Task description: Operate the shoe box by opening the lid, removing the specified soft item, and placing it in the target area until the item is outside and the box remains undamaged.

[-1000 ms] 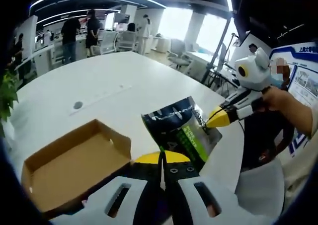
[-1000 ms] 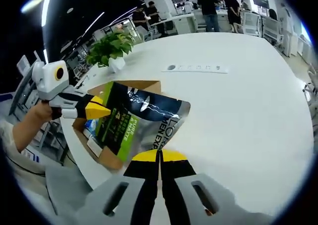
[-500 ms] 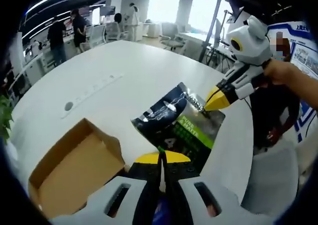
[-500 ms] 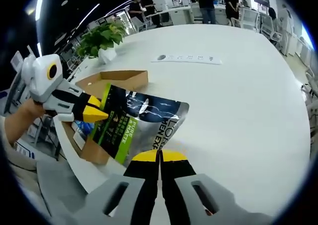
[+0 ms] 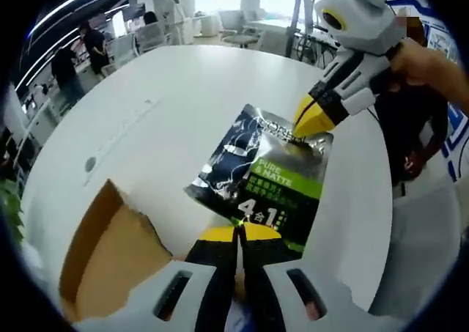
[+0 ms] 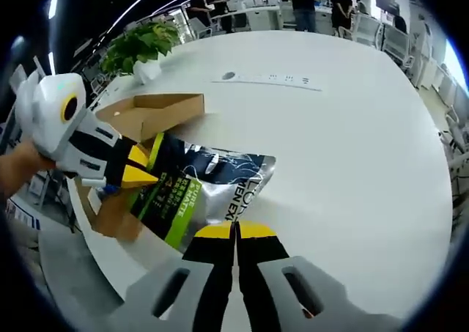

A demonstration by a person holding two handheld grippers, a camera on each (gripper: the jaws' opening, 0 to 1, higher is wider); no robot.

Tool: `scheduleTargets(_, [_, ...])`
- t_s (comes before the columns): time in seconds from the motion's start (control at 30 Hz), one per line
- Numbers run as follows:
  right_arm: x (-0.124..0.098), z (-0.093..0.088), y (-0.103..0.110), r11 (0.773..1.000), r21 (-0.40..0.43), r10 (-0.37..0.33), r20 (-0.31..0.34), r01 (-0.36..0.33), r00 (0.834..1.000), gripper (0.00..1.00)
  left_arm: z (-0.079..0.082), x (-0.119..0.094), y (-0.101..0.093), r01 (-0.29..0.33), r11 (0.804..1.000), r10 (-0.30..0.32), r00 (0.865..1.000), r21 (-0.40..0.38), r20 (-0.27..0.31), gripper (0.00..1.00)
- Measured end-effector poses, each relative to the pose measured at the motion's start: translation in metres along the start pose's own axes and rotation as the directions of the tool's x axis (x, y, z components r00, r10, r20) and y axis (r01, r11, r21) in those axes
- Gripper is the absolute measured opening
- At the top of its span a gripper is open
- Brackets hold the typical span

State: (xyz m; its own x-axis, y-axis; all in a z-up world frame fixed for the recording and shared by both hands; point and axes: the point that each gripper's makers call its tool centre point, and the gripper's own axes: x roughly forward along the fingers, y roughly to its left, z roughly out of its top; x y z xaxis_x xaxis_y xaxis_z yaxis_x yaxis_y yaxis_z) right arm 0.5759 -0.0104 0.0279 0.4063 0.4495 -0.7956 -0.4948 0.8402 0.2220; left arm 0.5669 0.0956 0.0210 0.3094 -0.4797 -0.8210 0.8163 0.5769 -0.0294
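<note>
We've got the pouch (image 5: pixel 264 174) pinched from both ends: left hand-held gripper (image 5: pixel 237 233) is pressed together on the near edge by the "4 in 1" print, right hand-held gripper (image 6: pixel 235 231) is pressed together on the opposite silver edge. In the left gripper view the right one's yellow tips come in from upper right and bite the far edge of the pouch; in the right gripper view the left one's yellow tips come in from the left on the green-label side. Pouch is out of the shoe box (image 6: pixel 150 119) and looks to be held just over the white desk (image 6: pixel 344 127), though we can't tell whether its lower edge touches the desk. The box sits open beside and partly behind it, cardboard flap (image 5: pixel 110 222) up, no visible damage. Step in hand, as we read it: removal done, carrying to the target area. Next move calls for lowering both ends together onto bare desk away from the box, then spreading both jaws. Farther off: a cable-port strip (image 6: pixel 275 78) set in the desk, a potted plant (image 6: pixel 139 46) at the far edge, people standing in the office behind.
</note>
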Motion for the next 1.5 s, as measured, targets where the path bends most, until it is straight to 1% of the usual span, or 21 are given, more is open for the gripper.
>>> scheduleTargets(0.1, [0.004,-0.001,-0.003,1.000,-0.003,-0.012,0.000,0.012,1.000,0.00,-0.003,0.008,0.000,-0.002,0.999,0.003,1.000,0.033,-0.029,0.00])
scheduleTargets(0.27, [0.012,-0.005,-0.007,1.000,0.006,-0.026,-0.001,0.026,1.000,0.00,-0.008,0.016,-0.001,-0.005,0.998,0.009,0.998,0.065,-0.065,0.00])
scheduleTargets(0.33, [0.016,-0.007,-0.009,0.999,0.004,-0.036,-0.006,0.036,0.999,0.00,-0.005,0.017,0.003,-0.021,0.995,0.027,0.998,0.094,-0.063,0.00])
scheduleTargets(0.43, [0.021,-0.011,-0.013,0.999,-0.003,-0.050,-0.012,0.050,0.999,0.00,-0.002,0.019,0.004,-0.018,0.995,0.024,0.998,0.095,-0.063,0.00])
scheduleTargets(0.5, [0.023,-0.012,-0.016,0.999,0.004,-0.053,-0.015,0.053,0.998,0.00,-0.002,0.021,0.005,-0.020,0.994,0.028,0.997,0.110,-0.072,0.00])
scheduleTargets(0.53, [0.024,-0.012,-0.016,0.999,0.010,-0.052,-0.015,0.052,0.999,0.00,-0.002,0.022,0.006,-0.024,0.991,0.034,0.996,0.131,-0.082,0.00])
scheduleTargets(0.6, [0.026,-0.011,-0.016,0.998,0.011,-0.056,-0.010,0.056,0.998,0.00,-0.004,0.025,0.006,-0.028,0.981,0.050,0.993,0.192,-0.111,0.00])
scheduleTargets(0.67, [0.029,-0.011,-0.018,0.998,0.009,-0.064,-0.010,0.064,0.998,0.00,-0.004,0.028,0.005,-0.034,0.971,0.064,0.991,0.235,-0.120,0.00])
scheduleTargets(0.7, [0.029,-0.011,-0.020,0.998,0.006,-0.069,-0.010,0.069,0.998,0.00,-0.004,0.029,0.004,-0.030,0.970,0.062,0.990,0.242,-0.127,0.00])
scheduleTargets(0.77, [0.032,-0.012,-0.021,0.997,0.011,-0.071,-0.011,0.072,0.997,0.00,-0.004,0.031,0.006,-0.043,0.957,0.084,0.988,0.287,-0.133,0.00])
scheduleTargets(0.83, [0.033,-0.014,-0.023,0.997,0.013,-0.075,-0.009,0.075,0.997,0.00,-0.005,0.034,0.004,-0.034,0.947,0.085,0.986,0.320,-0.145,0.00])
scheduleTargets(0.9, [0.035,-0.015,-0.025,0.997,0.020,-0.073,-0.011,0.073,0.997,0.00,-0.008,0.038,0.003,-0.026,0.942,0.084,0.983,0.336,-0.160,0.00])
scheduleTargets(0.97, [0.037,-0.016,-0.025,0.997,0.024,-0.072,-0.006,0.072,0.997,0.00,-0.010,0.041,0.004,-0.023,0.927,0.093,0.981,0.373,-0.170,0.00])
scheduleTargets(1.13, [0.044,-0.017,-0.026,0.997,0.027,-0.069,-0.004,0.069,0.998,0.00,-0.015,0.046,0.005,-0.018,0.915,0.104,0.976,0.402,-0.191,0.00])
scheduleTargets(1.23, [0.047,-0.018,-0.026,0.997,0.030,-0.066,-0.002,0.066,0.998,0.00,-0.018,0.048,0.007,-0.017,0.904,0.112,0.974,0.427,-0.199,0.00])
scheduleTargets(1.3, [0.050,-0.019,-0.027,0.997,0.023,-0.071,-0.002,0.071,0.997,0.00,-0.016,0.050,0.008,-0.022,0.889,0.122,0.974,0.458,-0.191,0.00])
scheduleTargets(1.4, [0.052,-0.021,-0.030,0.997,0.026,-0.072,0.000,0.072,0.997,0.00,-0.017,0.051,0.007,-0.018,0.885,0.122,0.973,0.466,-0.195,0.00])
scheduleTargets(1.5, [0.054,-0.023,-0.029,0.997,0.023,-0.068,0.003,0.068,0.998,0.00,-0.021,0.055,0.007,-0.008,0.882,0.119,0.971,0.471,-0.206,0.01])
